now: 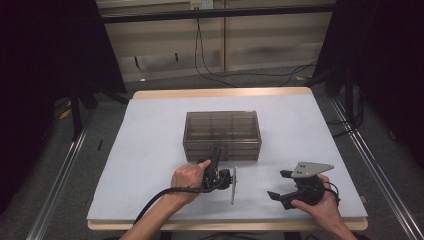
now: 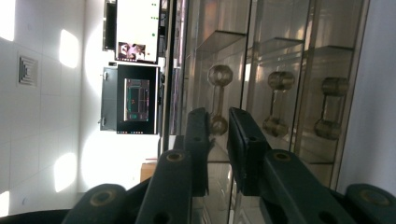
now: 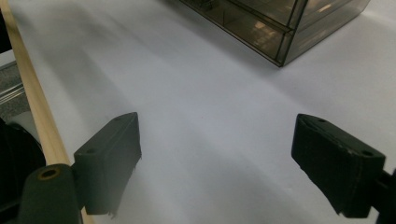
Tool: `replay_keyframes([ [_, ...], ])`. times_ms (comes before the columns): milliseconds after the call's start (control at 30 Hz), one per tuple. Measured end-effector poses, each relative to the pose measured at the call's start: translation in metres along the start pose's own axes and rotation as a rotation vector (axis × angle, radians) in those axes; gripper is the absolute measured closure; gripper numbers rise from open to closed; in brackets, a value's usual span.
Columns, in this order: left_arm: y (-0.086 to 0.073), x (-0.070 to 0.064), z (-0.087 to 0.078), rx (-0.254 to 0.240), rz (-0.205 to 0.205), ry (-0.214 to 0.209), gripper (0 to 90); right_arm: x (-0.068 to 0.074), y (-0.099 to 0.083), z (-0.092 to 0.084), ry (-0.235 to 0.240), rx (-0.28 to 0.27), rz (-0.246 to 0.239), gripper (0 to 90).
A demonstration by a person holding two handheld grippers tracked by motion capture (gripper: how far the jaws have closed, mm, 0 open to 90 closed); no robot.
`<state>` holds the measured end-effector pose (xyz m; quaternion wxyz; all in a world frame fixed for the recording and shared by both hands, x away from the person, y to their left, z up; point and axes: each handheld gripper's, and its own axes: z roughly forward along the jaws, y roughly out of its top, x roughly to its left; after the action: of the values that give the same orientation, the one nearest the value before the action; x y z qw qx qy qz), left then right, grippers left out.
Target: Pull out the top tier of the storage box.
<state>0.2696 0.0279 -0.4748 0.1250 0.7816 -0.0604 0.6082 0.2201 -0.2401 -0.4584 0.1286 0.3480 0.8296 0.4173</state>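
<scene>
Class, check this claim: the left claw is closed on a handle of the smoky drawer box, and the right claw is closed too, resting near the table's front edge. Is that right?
Not quite. The right claw is open, its jaws wide apart over bare table, as the right gripper view shows. The left claw is indeed closed on a handle of the drawer box.

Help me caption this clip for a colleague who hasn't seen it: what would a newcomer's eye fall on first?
First, the smoky see-through drawer box at the middle of the white table. Next, the left gripper against the box's front, jaws nearly shut around a drawer handle; whether the pads press on it is unclear. Then the right gripper, open near the table's front edge.
</scene>
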Motion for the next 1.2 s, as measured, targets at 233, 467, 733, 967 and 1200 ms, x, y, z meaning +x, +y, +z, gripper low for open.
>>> replay_keyframes([
  [233,0.0019,-0.0006,0.0000,0.010,0.014,0.021,80.4,-0.0001,-0.0003,-0.0006,-0.001,0.001,0.004,16.0],
  [467,0.0017,0.0000,-0.0018,0.009,0.026,0.015,80.6,-0.0004,-0.0003,-0.0005,-0.002,0.002,0.001,16.1],
  [733,0.0019,-0.0004,-0.0051,0.002,0.025,0.020,80.6,0.0000,-0.0003,-0.0003,-0.002,0.002,0.000,16.0],
  [967,0.0023,-0.0009,-0.0064,0.010,0.024,0.017,80.7,-0.0002,-0.0005,-0.0012,-0.002,-0.001,0.003,16.1],
  [1200,0.0017,-0.0030,-0.0083,0.007,0.002,0.019,80.7,-0.0002,-0.0005,-0.0016,0.001,-0.001,0.002,16.1],
])
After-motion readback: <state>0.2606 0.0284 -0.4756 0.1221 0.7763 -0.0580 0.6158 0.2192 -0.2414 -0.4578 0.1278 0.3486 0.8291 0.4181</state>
